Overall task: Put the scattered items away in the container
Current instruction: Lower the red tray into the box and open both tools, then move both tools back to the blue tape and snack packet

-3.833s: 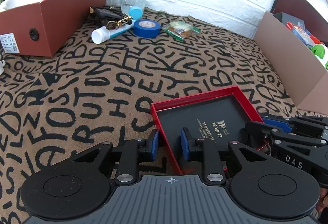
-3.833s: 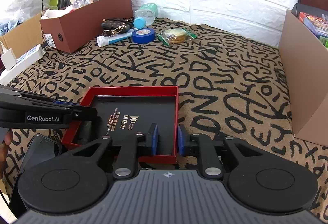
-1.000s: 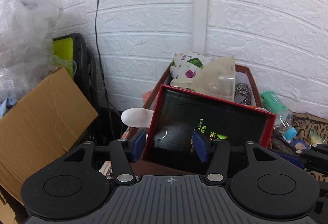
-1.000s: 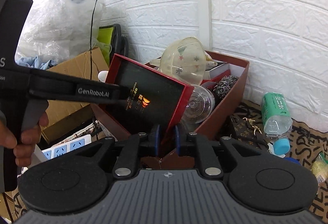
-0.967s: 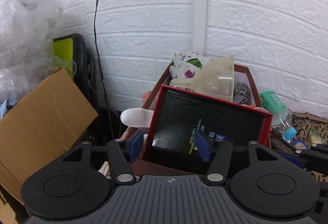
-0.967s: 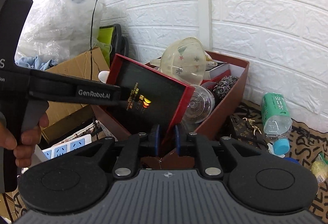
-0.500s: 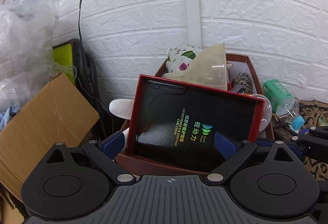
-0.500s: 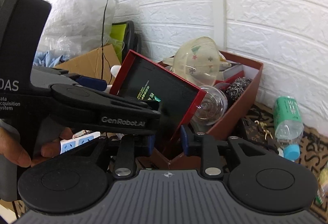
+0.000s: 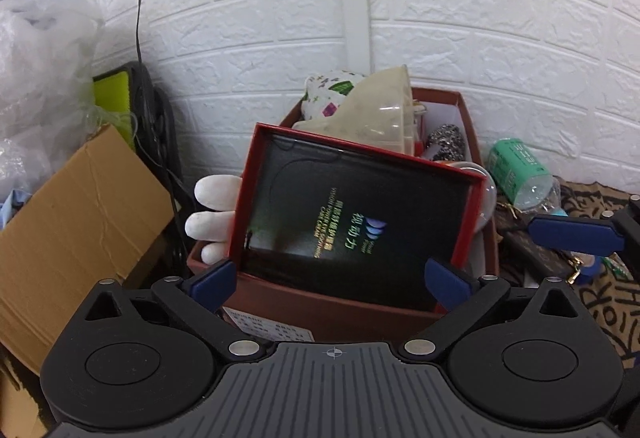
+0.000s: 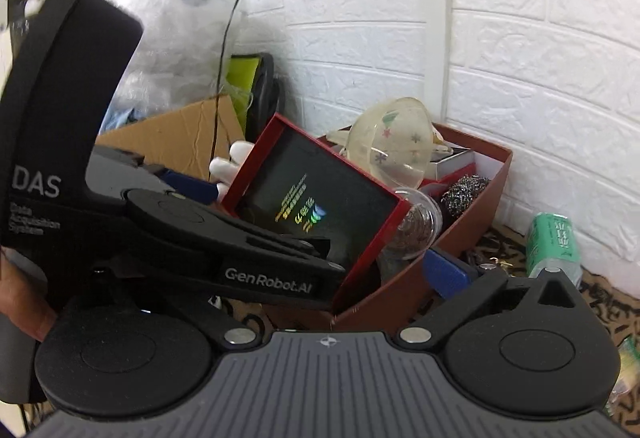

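At the wall end of the patterned cloth, the brown box sits against the white brick wall, already crowded. Red tray with black lining and gold lettering stands tilted on edge inside the box, leaning back against a cloudy plastic bowl. Its lower edge is down inside the box's near wall.

Left gripper: jaws have just been opening and now stand spread wide, blue pads on either side of the tray's lower corners, not pressing it. Tray released.

Right gripper: jaws also just been opening, now wide apart. Only its right blue pad shows clearly, just beside the box's right wall; the left side is hidden behind the left gripper's black body, which crosses the right wrist view. Nothing is clamped between its pads.

Also in the box: a clear round lid beside the tray's right edge, a steel scourer, a flowered cloth item and a white stuffed glove shape sticking out at the tray's left.

Outside the box, right side: green-labelled bottle lying on the cloth near the wall, a dark pouch with a gold chain in front of it. Left of the box: cardboard sheet, clear plastic bags. A thumb shows at the right wrist view's left edge.
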A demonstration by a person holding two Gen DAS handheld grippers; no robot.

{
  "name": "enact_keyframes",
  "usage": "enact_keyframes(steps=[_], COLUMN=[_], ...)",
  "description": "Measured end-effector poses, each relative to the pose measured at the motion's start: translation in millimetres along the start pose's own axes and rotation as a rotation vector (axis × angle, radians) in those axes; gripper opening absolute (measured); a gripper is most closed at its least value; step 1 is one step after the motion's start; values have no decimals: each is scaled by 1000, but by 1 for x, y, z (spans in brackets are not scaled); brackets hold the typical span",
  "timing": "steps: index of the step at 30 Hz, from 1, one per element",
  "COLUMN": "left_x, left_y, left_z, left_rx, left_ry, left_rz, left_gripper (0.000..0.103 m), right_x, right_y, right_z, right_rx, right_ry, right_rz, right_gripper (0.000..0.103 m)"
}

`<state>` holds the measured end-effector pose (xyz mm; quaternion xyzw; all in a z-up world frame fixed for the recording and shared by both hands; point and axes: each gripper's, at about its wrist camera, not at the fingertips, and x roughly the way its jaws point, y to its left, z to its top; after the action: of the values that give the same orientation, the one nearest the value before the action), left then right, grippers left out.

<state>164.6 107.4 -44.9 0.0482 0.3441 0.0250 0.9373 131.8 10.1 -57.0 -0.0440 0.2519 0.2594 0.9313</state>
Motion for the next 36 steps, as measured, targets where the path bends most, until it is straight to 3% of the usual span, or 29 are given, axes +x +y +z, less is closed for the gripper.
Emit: enact_keyframes(steps=[12,17,28,36], left_x=[-59,-88,-123,-132], left_y=[-11,-34,-100,-146], left_z=[-18,-32,-62,-78], left_rx=[-120,-146,-157,-119], left_ry=[-44,-76,-62,-38], left_rz=[-32,-24,-141,-185], left_gripper=[103,103,103,103], right_x=[-40,-71,-142,-175], right_y=[-12,-11,-25,-43], right_z=[-11,-21,-59,-88], right_rx=[38,2,-46,-23], right_ry=[-32,-55,-82,-75], right_rz=[9,-4,-63,-110], right_gripper=[103,103,103,103])
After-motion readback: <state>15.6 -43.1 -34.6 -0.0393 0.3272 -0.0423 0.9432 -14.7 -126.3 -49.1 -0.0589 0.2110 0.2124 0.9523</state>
